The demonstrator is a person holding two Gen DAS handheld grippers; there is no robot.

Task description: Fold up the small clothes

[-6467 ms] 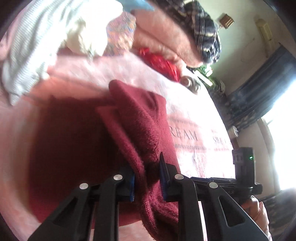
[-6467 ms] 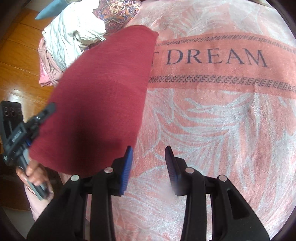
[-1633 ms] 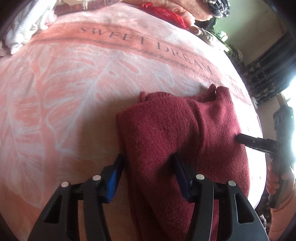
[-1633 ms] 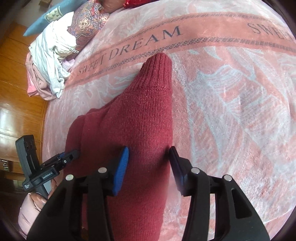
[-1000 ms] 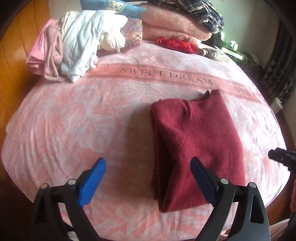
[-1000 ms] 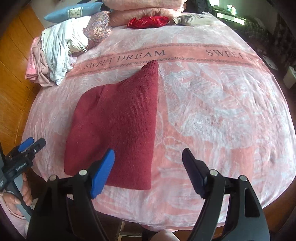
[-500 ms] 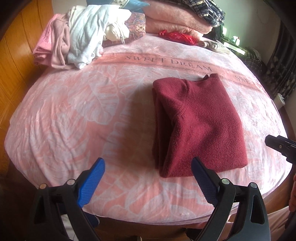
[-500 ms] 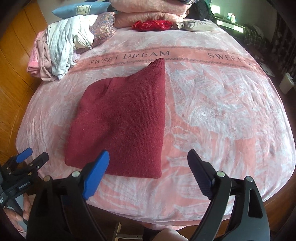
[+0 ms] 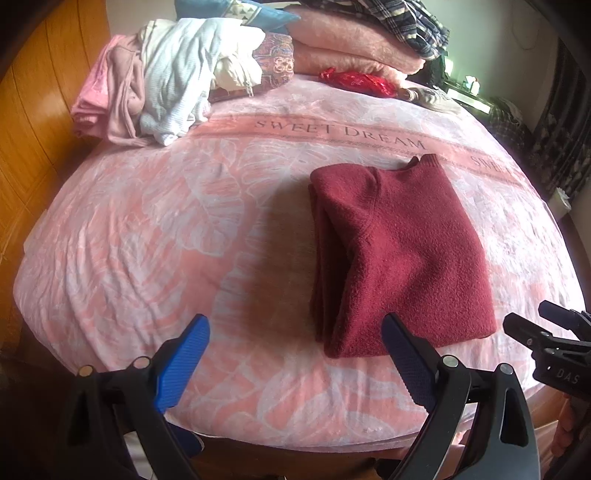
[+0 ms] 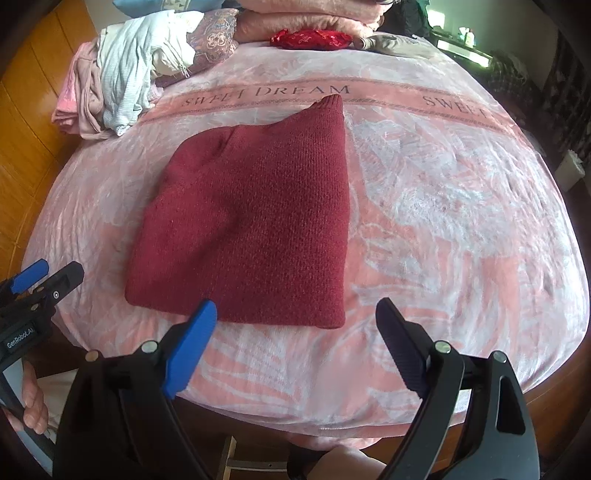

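Both tongs now off the maroon sweater [image 10: 251, 221] and pulled back: left tongs [image 9: 291, 354] wide, right tongs [image 10: 295, 332] wide, both empty. Sweater lies folded just below the bedspread's "SWEET DREAM" band [image 10: 266, 92]. This garment looks done; unfolded pile [image 9: 166, 92] next.

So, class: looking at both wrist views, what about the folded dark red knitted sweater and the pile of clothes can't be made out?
- Folded dark red knitted sweater: sleeves tucked inside the fold, both views.
- Pile of pale clothes: item count unclear, garments overlap.
- Folded plaid cloth: cut off by the left view's top edge.
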